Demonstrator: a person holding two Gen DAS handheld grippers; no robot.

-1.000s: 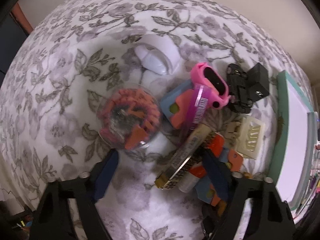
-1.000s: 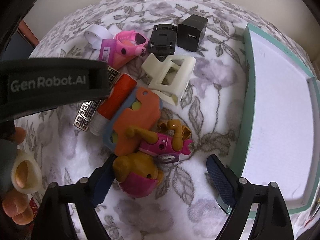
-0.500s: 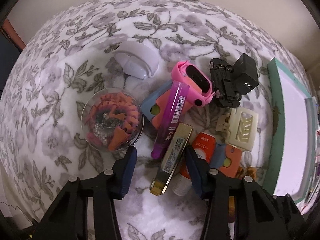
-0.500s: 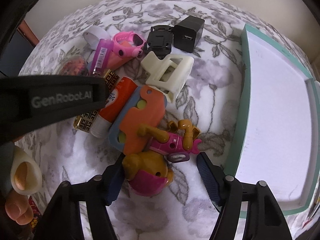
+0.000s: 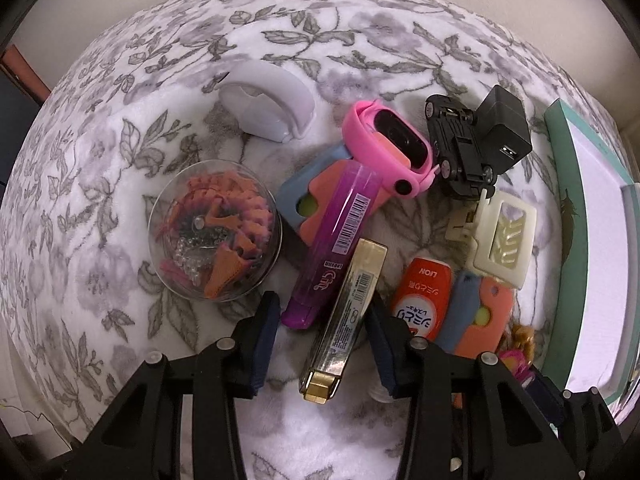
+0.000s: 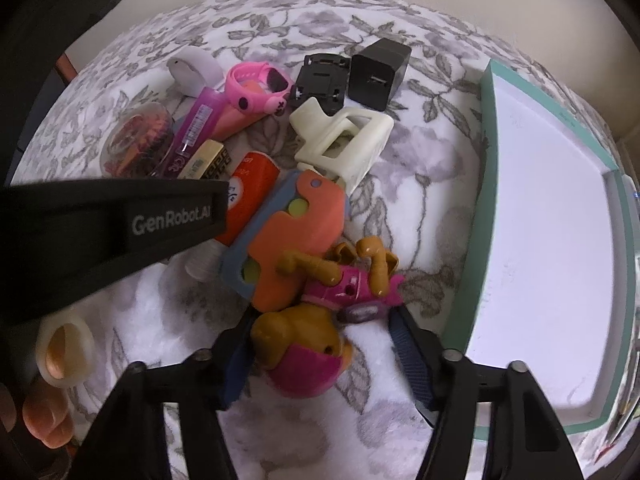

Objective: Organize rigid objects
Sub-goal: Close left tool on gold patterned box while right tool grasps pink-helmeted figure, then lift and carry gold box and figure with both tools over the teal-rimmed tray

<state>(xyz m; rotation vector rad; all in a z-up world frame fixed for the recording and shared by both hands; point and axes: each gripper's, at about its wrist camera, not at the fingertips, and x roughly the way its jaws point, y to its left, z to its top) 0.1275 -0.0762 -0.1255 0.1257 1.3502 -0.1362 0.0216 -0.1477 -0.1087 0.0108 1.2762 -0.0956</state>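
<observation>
Left wrist view: the left gripper (image 5: pixel 320 340), jaws just closing, straddles the gold box (image 5: pixel 346 312) and purple tube (image 5: pixel 332 240), pads not yet pressing; centre on the box alone. Right wrist view: the right gripper (image 6: pixel 320 356), jaws narrowing, brackets the toy pup (image 6: pixel 304 348), left pad touching; the teal tray (image 6: pixel 486 184) at the blanket's right edge lies open.

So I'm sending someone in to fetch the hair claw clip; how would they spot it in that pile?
Start at the teal-rimmed white tray at the right side of the flowered cloth. Just left of the tray's wall, at the pile's near edge, lies the hair claw clip, right below the black charger cube. It is the only cream-coloured piece, with open rectangular cut-outs.
</observation>
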